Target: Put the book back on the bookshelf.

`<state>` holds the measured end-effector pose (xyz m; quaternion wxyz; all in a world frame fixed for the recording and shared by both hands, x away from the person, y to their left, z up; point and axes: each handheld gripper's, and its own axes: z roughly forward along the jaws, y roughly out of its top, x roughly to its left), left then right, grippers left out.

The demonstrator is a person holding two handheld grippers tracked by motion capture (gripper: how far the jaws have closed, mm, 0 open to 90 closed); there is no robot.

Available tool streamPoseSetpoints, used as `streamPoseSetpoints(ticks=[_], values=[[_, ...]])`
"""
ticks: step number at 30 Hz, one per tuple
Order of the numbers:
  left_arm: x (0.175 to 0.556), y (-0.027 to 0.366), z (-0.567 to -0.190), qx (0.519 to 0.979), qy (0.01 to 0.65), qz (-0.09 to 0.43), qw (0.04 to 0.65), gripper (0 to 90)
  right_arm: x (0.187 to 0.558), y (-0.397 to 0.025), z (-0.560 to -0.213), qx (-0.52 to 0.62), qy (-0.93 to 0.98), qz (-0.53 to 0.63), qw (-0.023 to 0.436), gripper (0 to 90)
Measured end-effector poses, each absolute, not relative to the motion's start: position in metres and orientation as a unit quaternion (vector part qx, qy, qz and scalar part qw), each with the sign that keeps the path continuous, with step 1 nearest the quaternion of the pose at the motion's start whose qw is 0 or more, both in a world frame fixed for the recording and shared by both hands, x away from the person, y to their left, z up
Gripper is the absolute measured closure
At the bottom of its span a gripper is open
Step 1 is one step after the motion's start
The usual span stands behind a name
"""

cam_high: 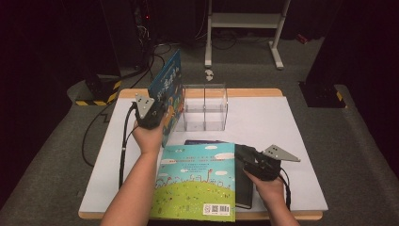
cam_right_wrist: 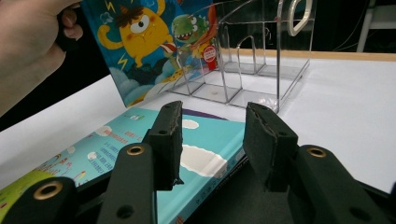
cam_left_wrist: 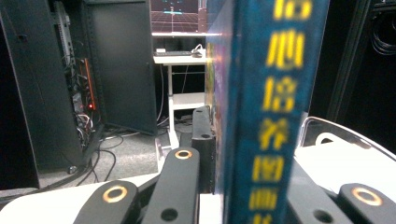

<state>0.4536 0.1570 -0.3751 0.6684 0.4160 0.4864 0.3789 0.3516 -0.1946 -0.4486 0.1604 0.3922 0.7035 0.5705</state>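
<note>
**Book held upright beside a clear rack**

Dark room behind, with cables on grey carpet and a white frame stand (cam_high: 244, 28) at the back. White-topped table (cam_high: 282, 141) with a wooden edge at centre. Clear acrylic rack (cam_high: 205, 107) with dividers near the far edge.

Left gripper (cam_high: 149, 113), in the person's left hand (cam_high: 148, 136), clamped on the spine edge of the blue monster book (cam_high: 167, 89); book held upright and slightly tilted, just left of the rack, lower edge close to the table. Spine with yellow characters seen edge-on between the jaws in the left gripper view (cam_left_wrist: 266, 112). Cover with yellow and green monsters facing the right gripper view (cam_right_wrist: 154, 42).

Right gripper (cam_high: 256, 165) low over the table's near right part, jaws parted and gripping nothing (cam_right_wrist: 212, 140), just beside the stack. Stack of flat books near the front edge: green-and-turquoise picture book (cam_high: 197, 181) on top, dark book (cam_high: 245, 188) beneath, its right part exposed.
</note>
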Motion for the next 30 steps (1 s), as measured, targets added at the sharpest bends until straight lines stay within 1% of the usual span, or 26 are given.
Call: streamPoseSetpoints(ticks=[19,27,30], values=[[0.437,0.173,-0.379,0.442,0.493,0.382,0.644,77.8,0.351,-0.188,-0.452,0.389,0.711,0.565,0.155,56.6],[0.435,0.178,-0.383,0.457,0.504,0.370,0.633,77.4,0.351,-0.188,-0.453,0.389,0.712,0.564,0.155,56.6],[0.436,0.178,-0.382,0.453,0.511,0.363,0.634,78.1,0.351,-0.187,-0.453,0.388,0.712,0.564,0.154,56.6]])
